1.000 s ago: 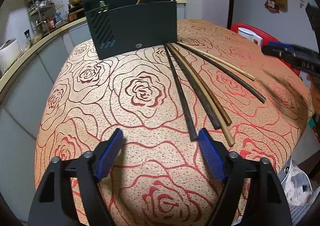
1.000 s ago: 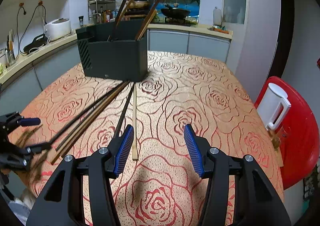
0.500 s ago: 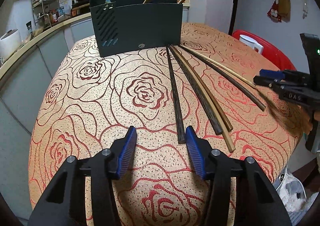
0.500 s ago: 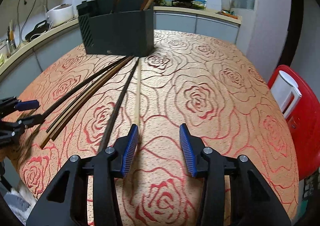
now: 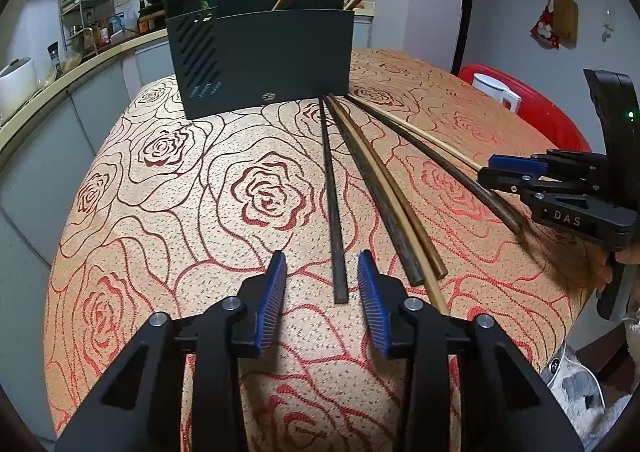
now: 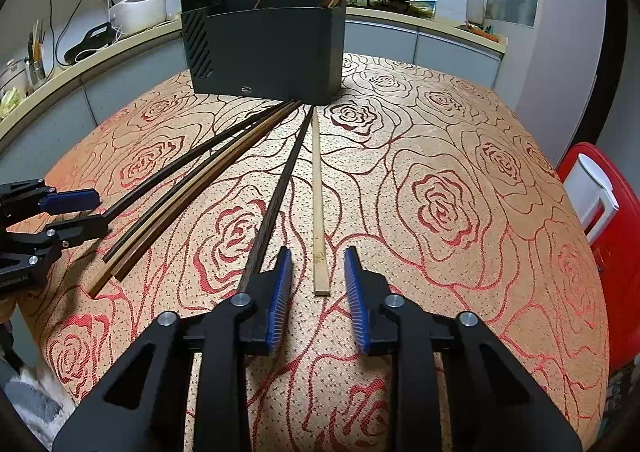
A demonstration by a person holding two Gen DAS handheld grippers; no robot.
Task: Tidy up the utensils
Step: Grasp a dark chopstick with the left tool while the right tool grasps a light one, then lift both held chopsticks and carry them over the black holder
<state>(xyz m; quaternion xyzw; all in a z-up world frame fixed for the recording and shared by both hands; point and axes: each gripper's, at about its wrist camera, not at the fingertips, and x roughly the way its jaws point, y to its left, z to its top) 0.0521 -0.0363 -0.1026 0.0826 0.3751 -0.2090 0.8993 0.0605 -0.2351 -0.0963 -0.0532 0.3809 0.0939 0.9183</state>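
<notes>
Several long chopsticks lie fanned on the rose-pattern tablecloth in front of a dark utensil holder that has several sticks standing in it. My left gripper is open, its jaws on either side of the near end of a dark chopstick. My right gripper is open around the near end of a pale bamboo chopstick. A dark chopstick lies just left of it. Each gripper also shows at the other view's edge: the right one, the left one.
A red stool with a white jug stands beside the table on the right, also in the right wrist view. A kitchen counter with a rice cooker and shelves runs behind the table. The table edge is close under both grippers.
Both grippers have moved forward and lower toward the chopstick ends. Both sets of jaws have narrowed, the left clearly more, and now bracket one chopstick each.
</notes>
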